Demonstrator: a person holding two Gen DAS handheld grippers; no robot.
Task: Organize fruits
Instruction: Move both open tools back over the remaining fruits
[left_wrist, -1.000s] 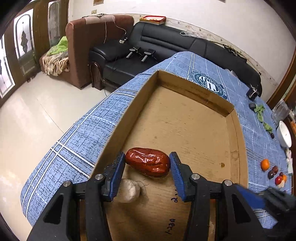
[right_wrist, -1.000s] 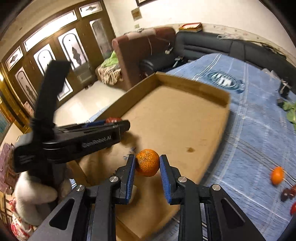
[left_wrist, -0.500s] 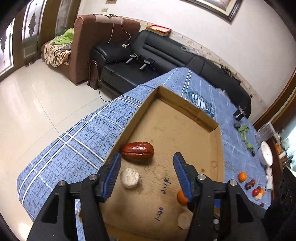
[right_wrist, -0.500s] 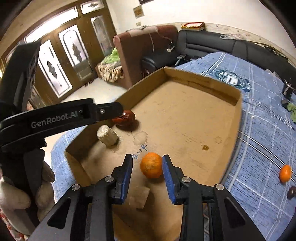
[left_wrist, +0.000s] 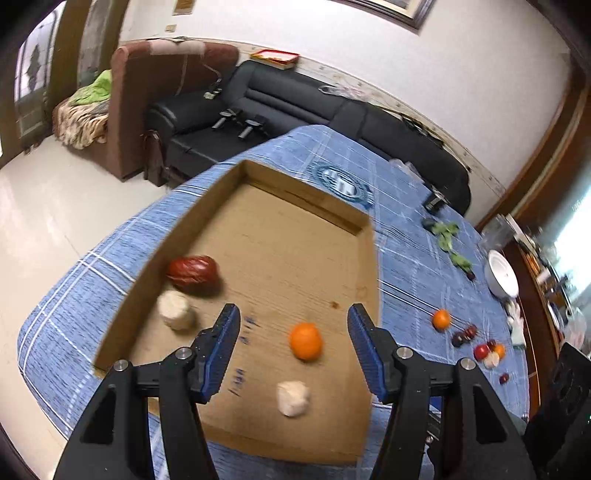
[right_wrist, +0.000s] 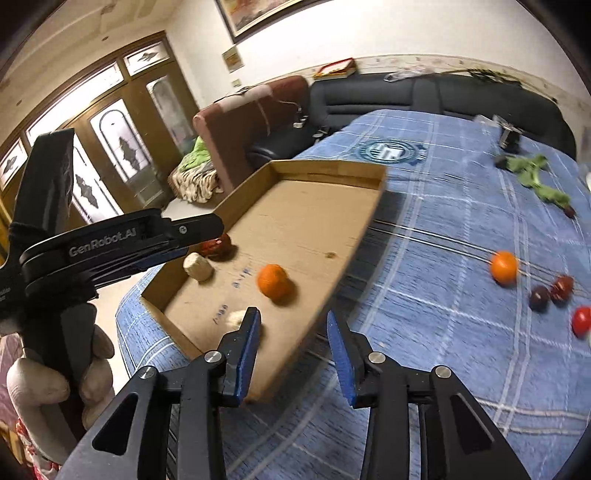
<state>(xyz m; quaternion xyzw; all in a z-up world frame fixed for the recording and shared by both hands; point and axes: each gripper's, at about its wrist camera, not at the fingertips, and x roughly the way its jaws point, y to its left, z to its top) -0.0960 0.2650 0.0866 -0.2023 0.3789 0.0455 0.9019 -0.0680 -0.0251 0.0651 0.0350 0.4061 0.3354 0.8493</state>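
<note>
Above the cardboard tray (left_wrist: 236, 177), left claw (left_wrist: 293, 345) and right claw (right_wrist: 293, 341) hover, jaws apart, empty.

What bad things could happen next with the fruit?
1. The orange in the cardboard box lies loose on flat cardboard and might roll.
2. The fruit left on the blue tablecloth, like the other orange and the small dark fruits, sits close together, so the open right gripper might nudge one while taking another.
</note>
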